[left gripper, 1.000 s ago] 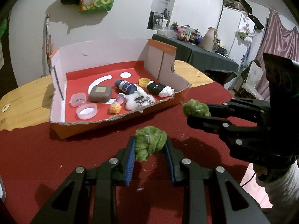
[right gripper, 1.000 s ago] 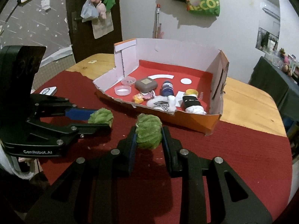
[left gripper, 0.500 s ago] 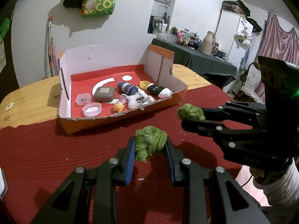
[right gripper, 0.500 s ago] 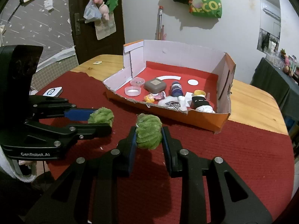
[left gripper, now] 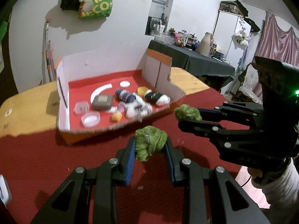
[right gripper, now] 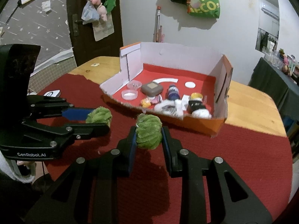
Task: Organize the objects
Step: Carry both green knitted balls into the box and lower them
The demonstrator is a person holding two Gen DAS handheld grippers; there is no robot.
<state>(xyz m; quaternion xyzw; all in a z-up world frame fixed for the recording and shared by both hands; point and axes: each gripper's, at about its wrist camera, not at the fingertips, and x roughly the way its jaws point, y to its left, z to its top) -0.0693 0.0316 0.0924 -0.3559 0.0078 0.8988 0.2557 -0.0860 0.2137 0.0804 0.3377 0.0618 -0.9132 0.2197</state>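
while both hover near box (left gripper: 119,130) — left tool (left gripper: 150,146), right tool (right gripper: 148,136) each clamp own green pompom.

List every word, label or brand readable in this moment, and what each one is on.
"GenRobot.AI": white print on the side of the left tongs.
"ME" over "ECO:": partly hidden print on the green bag hanging on the wall.
Raised lettering on the right tongs: too faint to read.
Labels on the black bottle and blue bottle in the box: too blurred.
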